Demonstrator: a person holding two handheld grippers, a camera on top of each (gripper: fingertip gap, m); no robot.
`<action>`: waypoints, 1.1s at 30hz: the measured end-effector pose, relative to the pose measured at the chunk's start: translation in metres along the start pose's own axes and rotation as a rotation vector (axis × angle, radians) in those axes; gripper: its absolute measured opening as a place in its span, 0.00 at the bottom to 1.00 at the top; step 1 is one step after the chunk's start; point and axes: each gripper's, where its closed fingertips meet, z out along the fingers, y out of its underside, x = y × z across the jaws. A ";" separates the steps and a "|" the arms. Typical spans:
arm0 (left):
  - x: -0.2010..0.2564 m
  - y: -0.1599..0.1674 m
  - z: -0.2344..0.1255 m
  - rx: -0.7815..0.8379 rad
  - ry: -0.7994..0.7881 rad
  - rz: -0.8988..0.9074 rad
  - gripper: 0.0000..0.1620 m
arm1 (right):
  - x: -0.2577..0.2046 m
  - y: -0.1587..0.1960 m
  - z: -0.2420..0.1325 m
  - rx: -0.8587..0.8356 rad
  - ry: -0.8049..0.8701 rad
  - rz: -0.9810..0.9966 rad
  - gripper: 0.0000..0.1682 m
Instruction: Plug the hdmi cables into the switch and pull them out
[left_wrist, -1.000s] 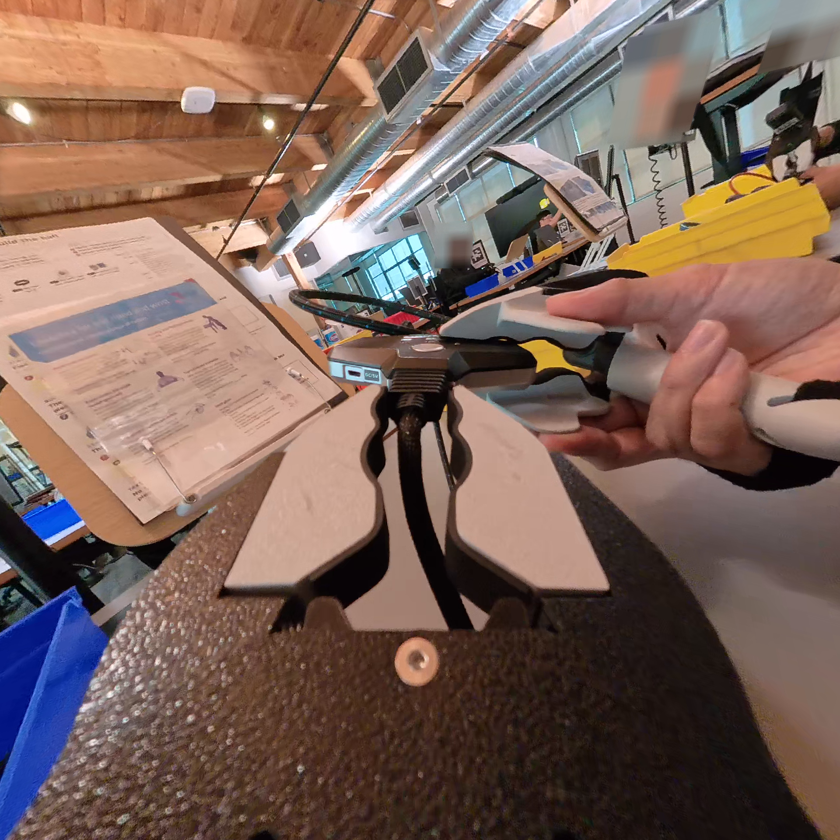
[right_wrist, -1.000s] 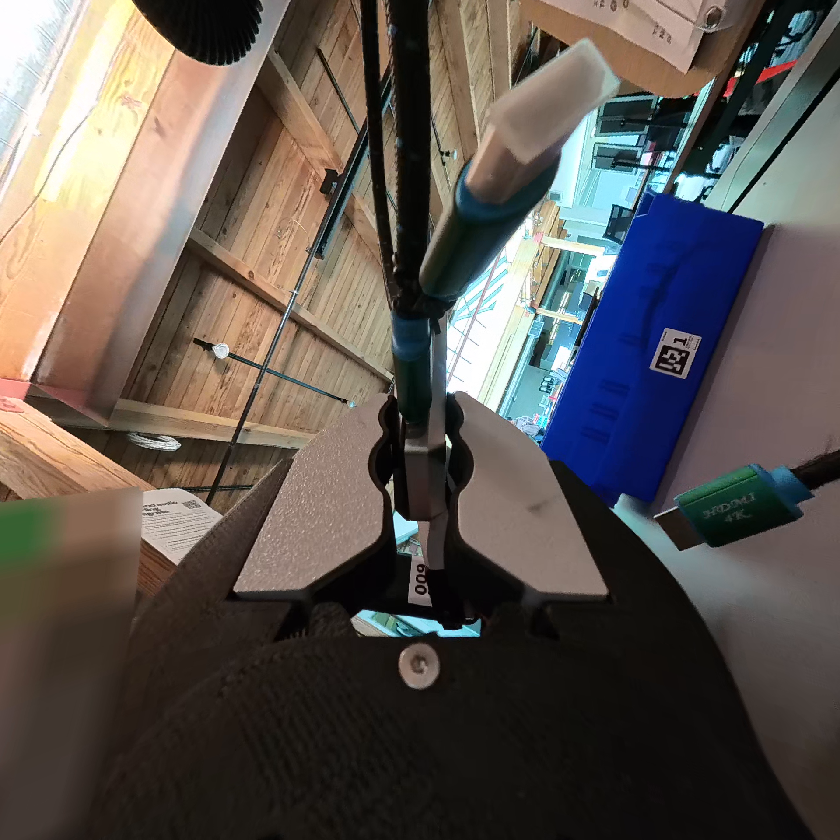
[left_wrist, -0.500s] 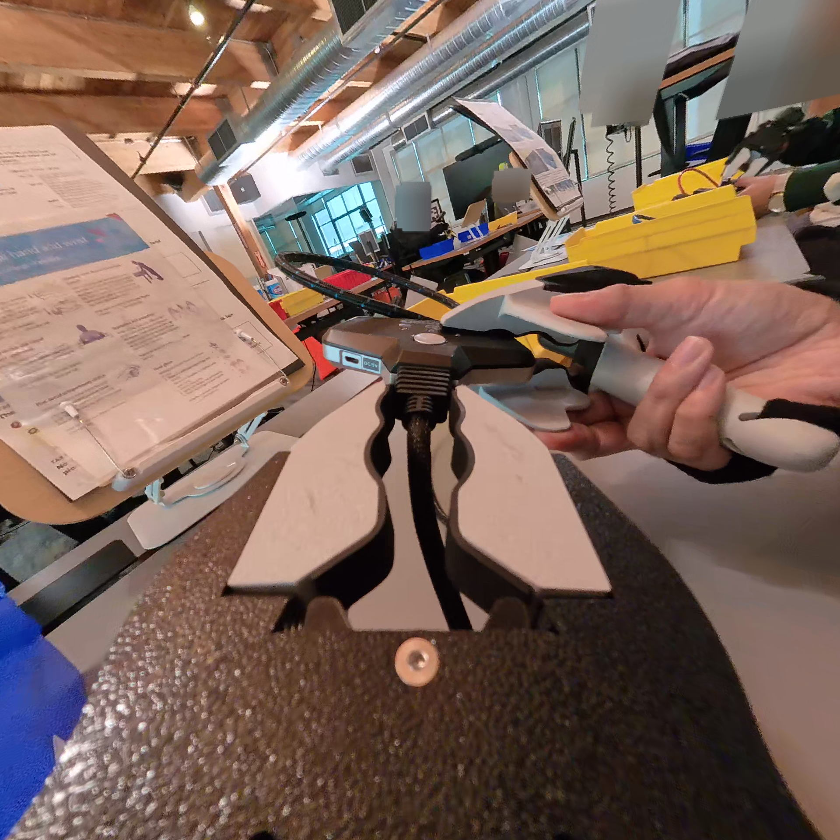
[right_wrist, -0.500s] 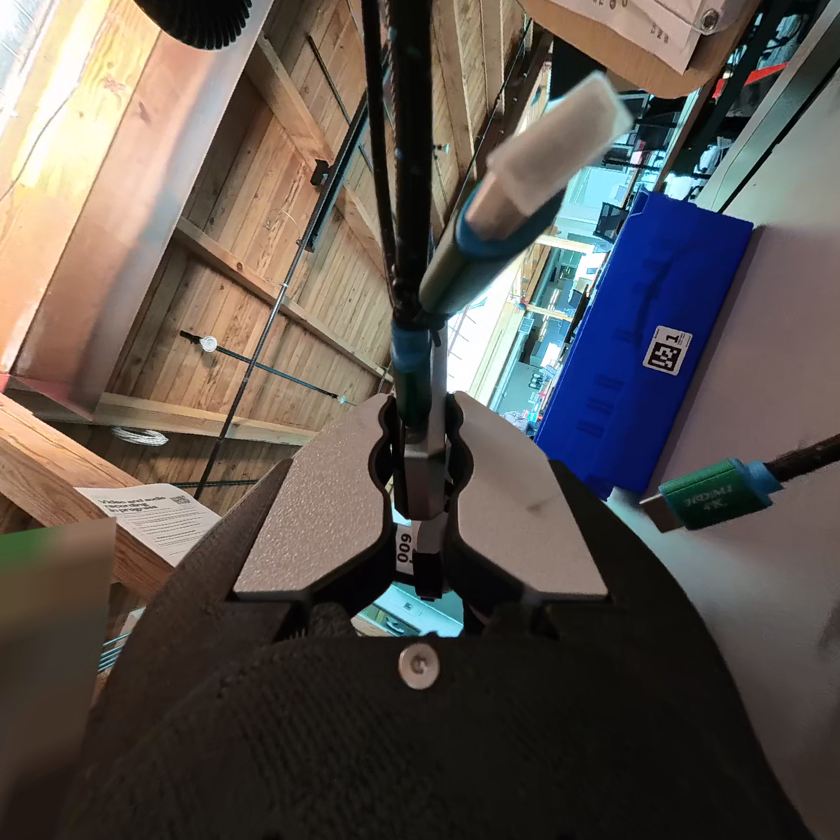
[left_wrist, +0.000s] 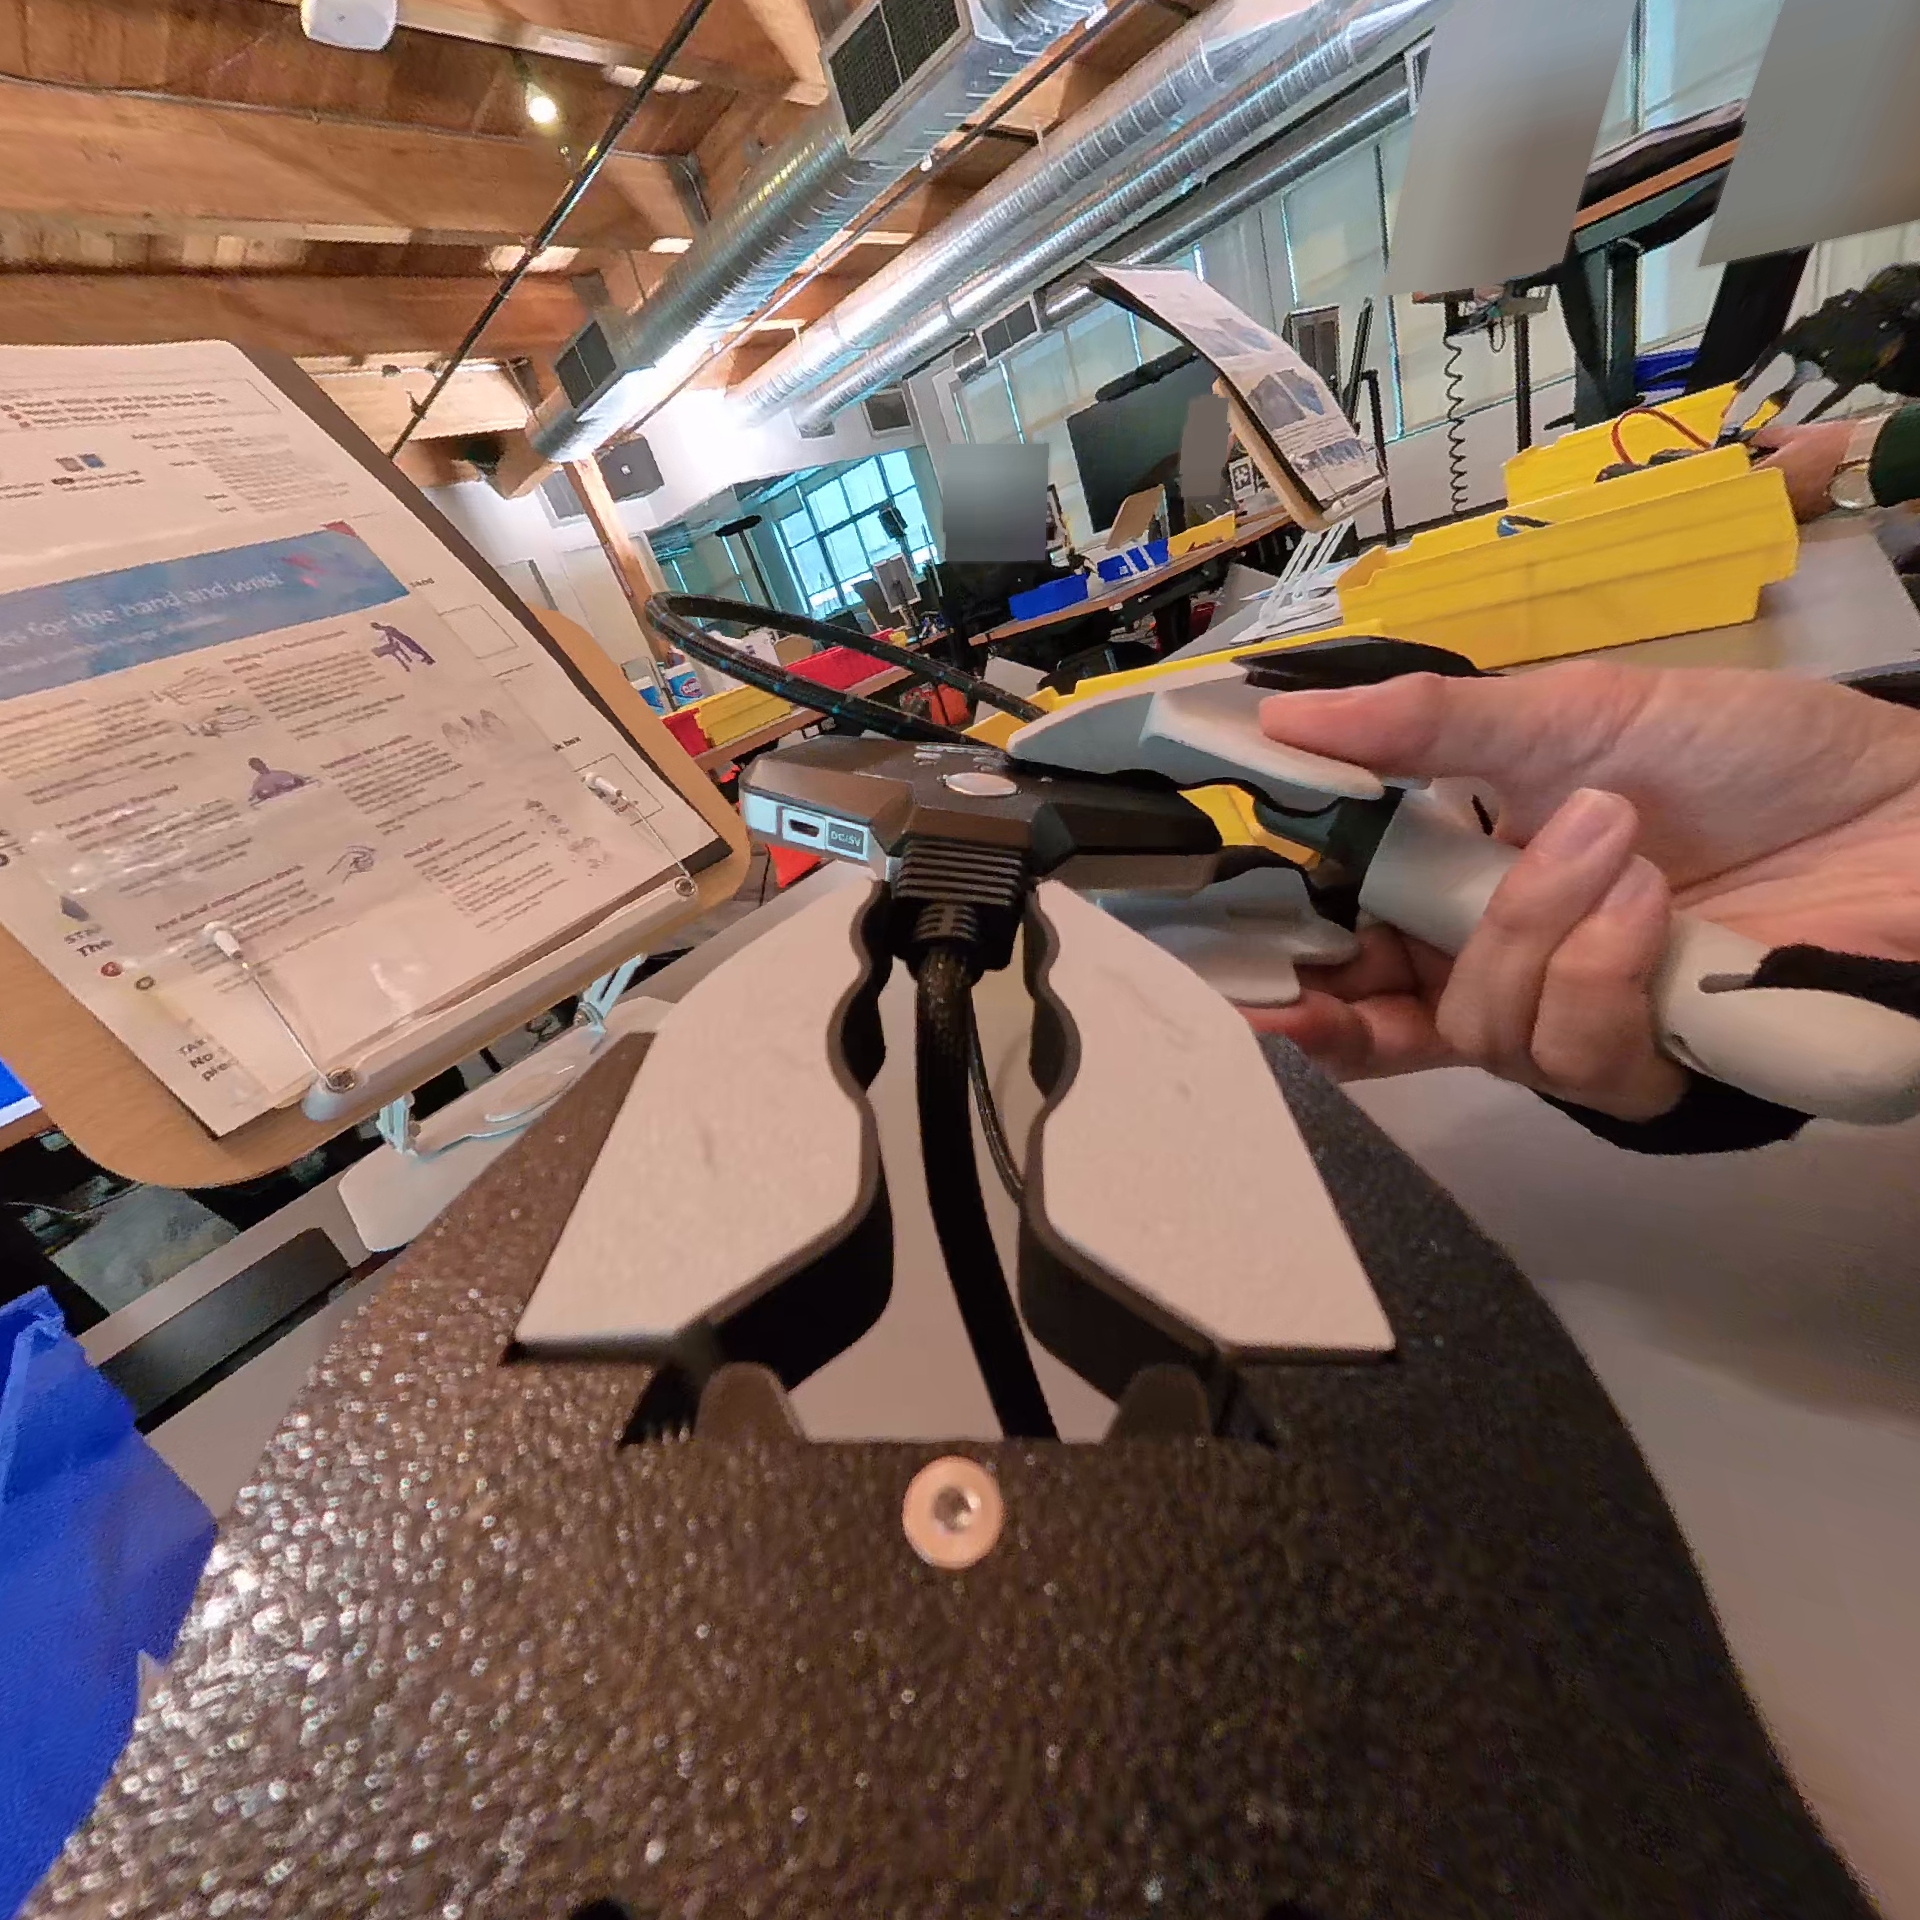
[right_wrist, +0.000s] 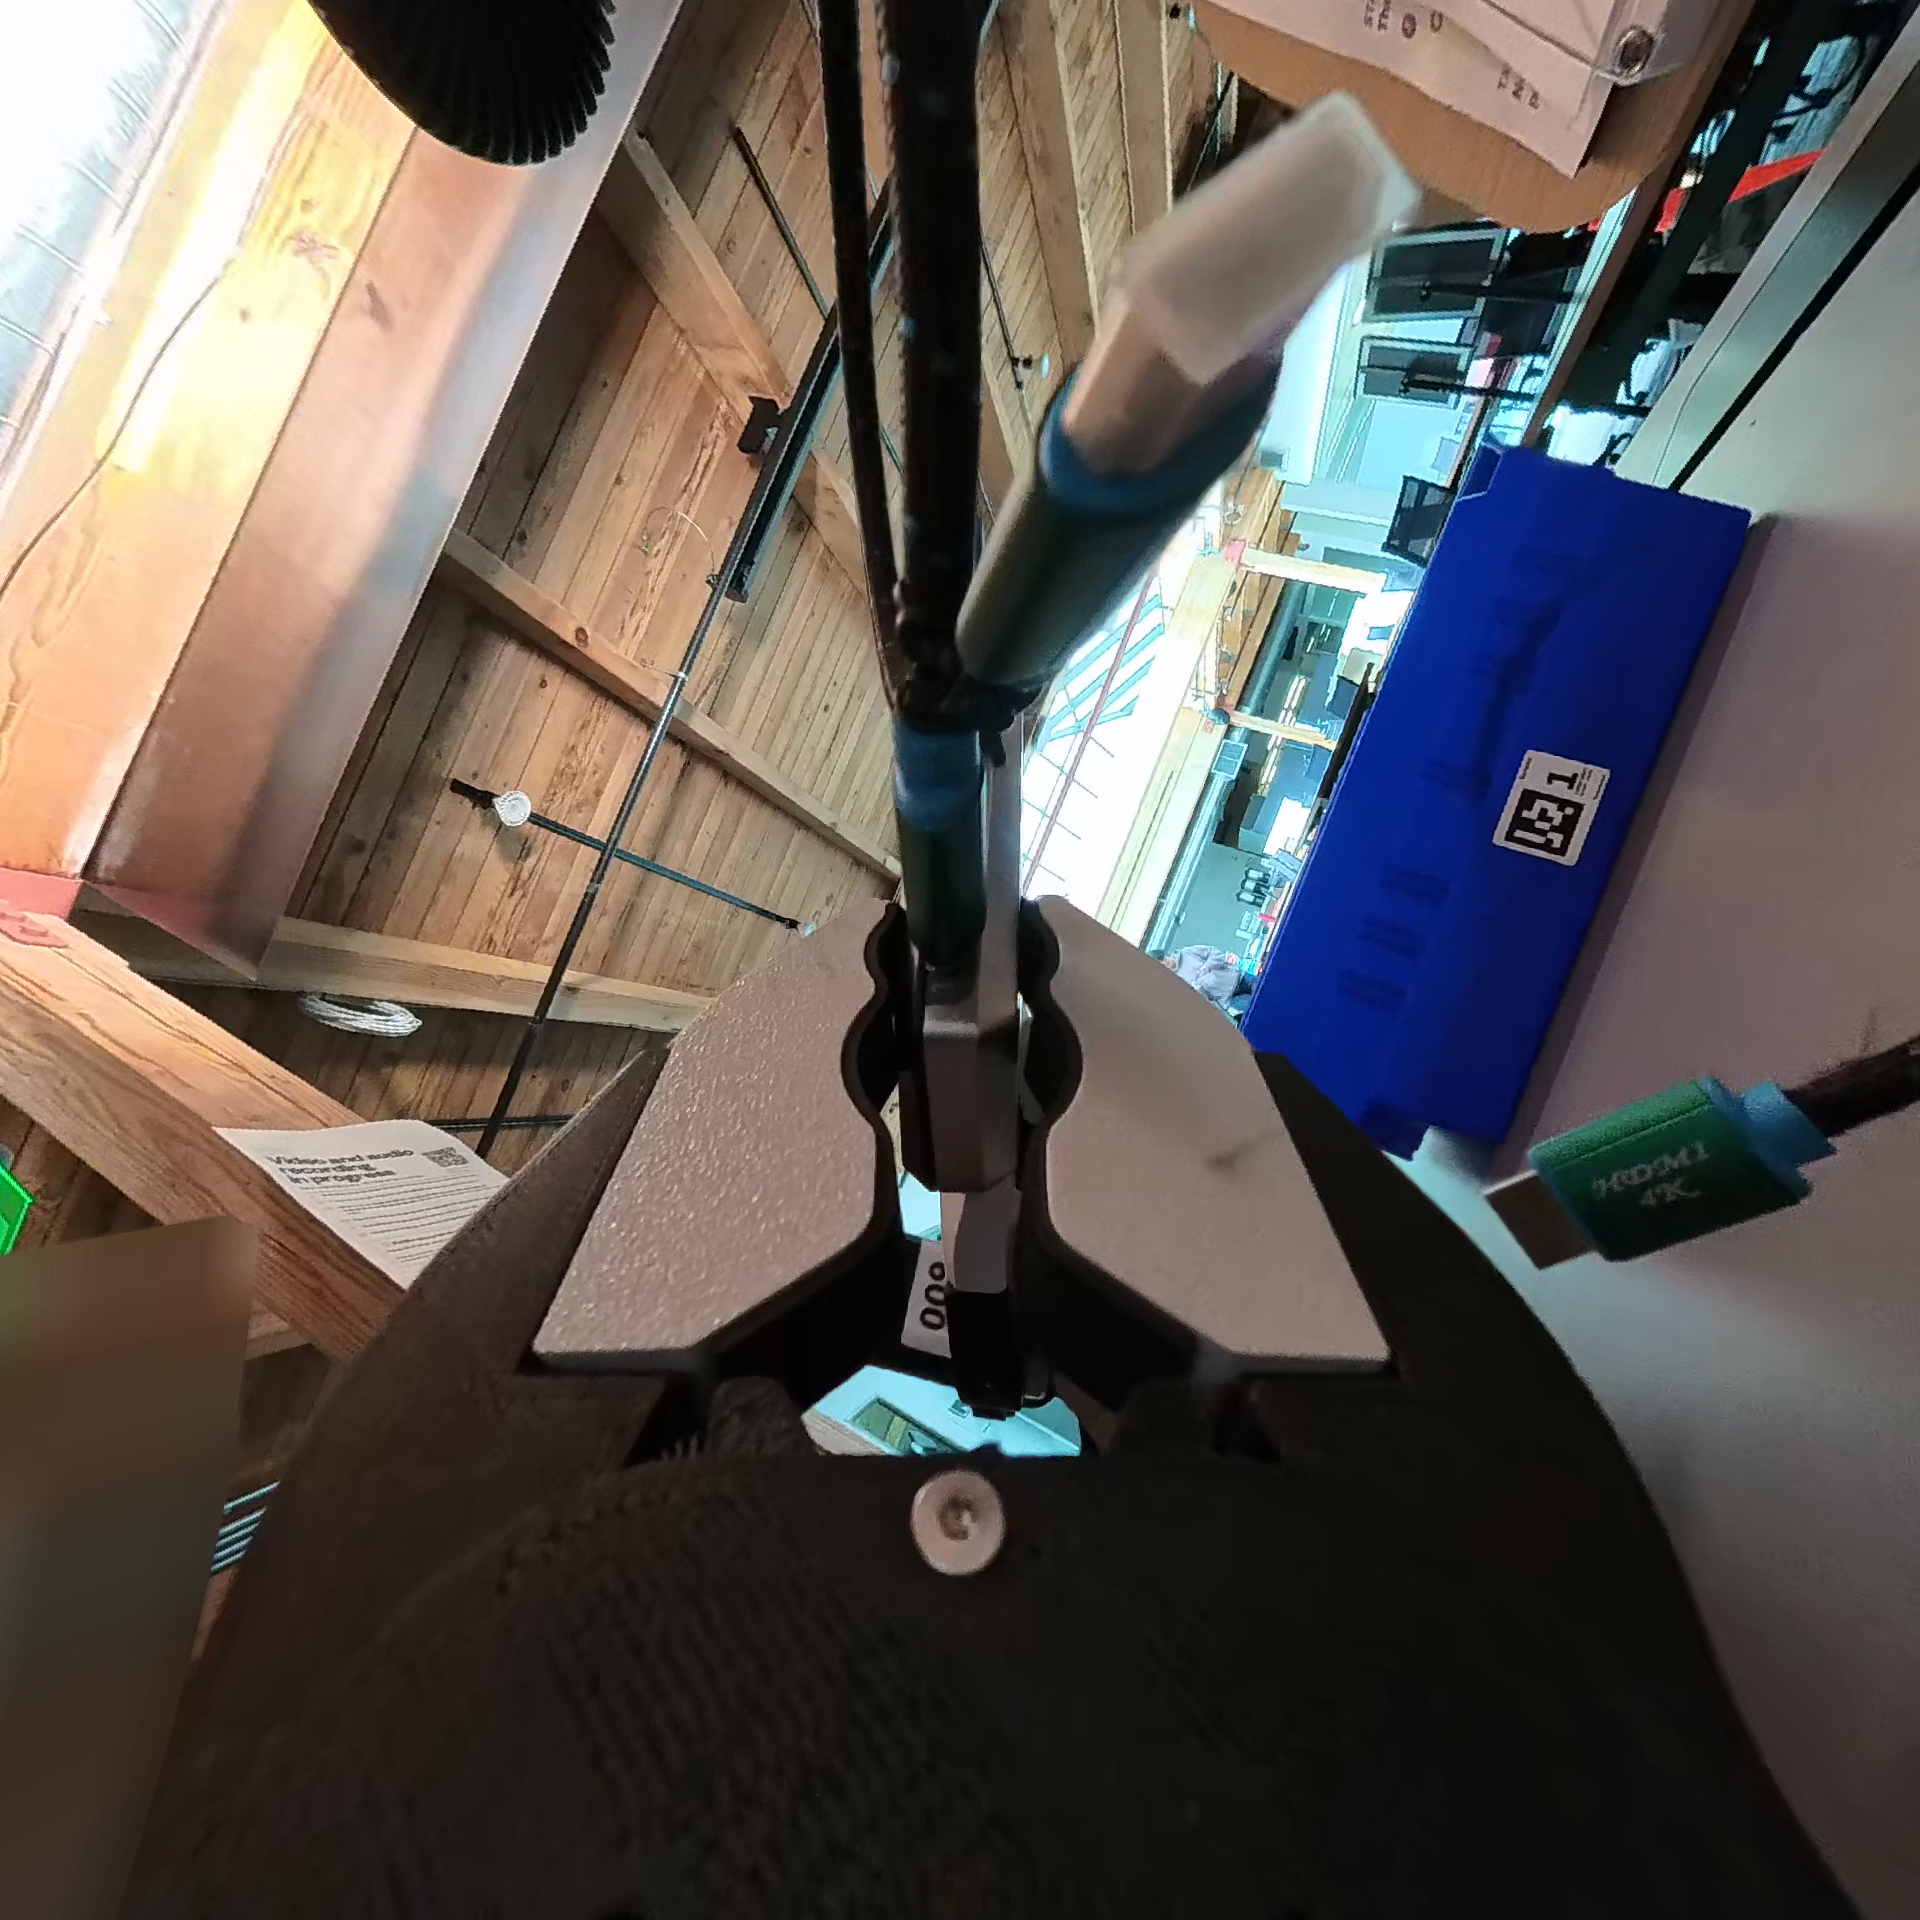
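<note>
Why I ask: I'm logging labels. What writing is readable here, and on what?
I don't copy out writing; these bear it:
Green cable plug: white lettering, clear.
Blue bin: white sticker, code mark and digit.
Switch: tiny port marking.
Clipboard sheet: headline clear, body too small.
Paper notice: heading clear, rest too small.
</note>
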 end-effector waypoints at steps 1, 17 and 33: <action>0.000 0.002 0.001 -0.014 -0.003 0.000 0.14 | 0.001 -0.001 0.000 0.008 0.006 -0.003 0.12; -0.043 0.001 -0.016 0.031 -0.003 -0.471 0.14 | -0.028 -0.005 -0.003 -0.298 0.074 -0.701 0.50; 0.011 -0.010 -0.018 0.036 0.442 -0.428 0.14 | -0.071 0.041 -0.044 -0.755 0.010 -1.497 0.33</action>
